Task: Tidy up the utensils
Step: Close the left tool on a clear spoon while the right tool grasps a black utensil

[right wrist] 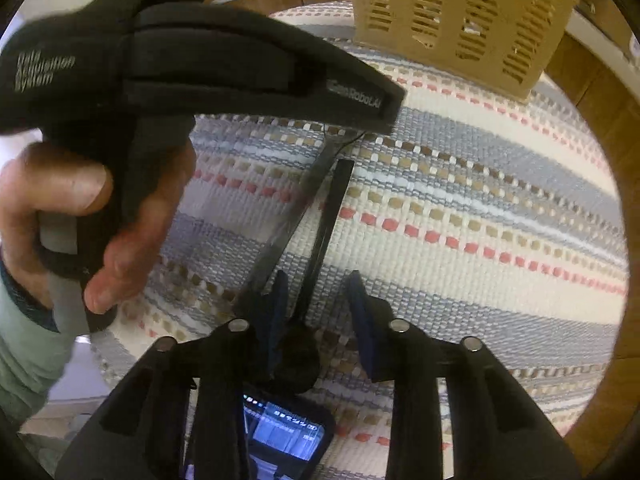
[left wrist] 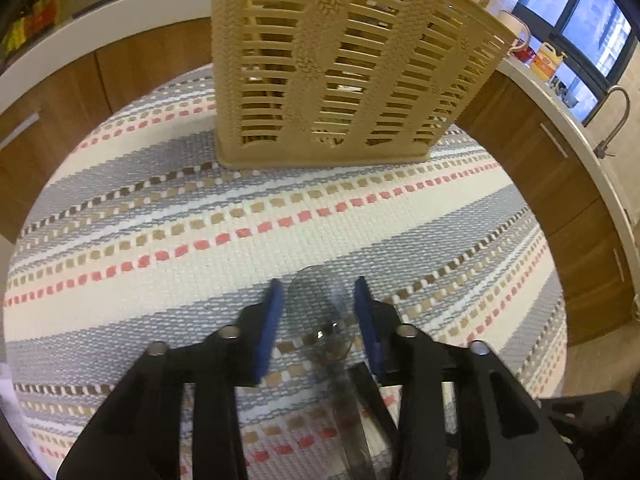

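A clear plastic spoon point(left wrist: 322, 320) lies on the striped mat, its bowl between the blue pads of my left gripper point(left wrist: 318, 292), which is open around it. A black utensil point(left wrist: 366, 396) lies beside the spoon's handle. In the right wrist view the clear spoon's handle point(right wrist: 288, 224) and the black utensil point(right wrist: 326, 236) lie side by side. My right gripper point(right wrist: 316, 284) is open above the black utensil's rounded end point(right wrist: 298, 354). The beige slatted utensil basket point(left wrist: 336, 64) stands upright at the mat's far side; it also shows in the right wrist view point(right wrist: 460, 12).
The striped woven mat point(left wrist: 200, 216) covers a round table. My left hand and gripper body point(right wrist: 160, 72) fill the right wrist view's upper left. A phone point(right wrist: 288, 436) lies at the near edge. Wooden cabinets point(left wrist: 560, 184), a counter and a tap stand behind.
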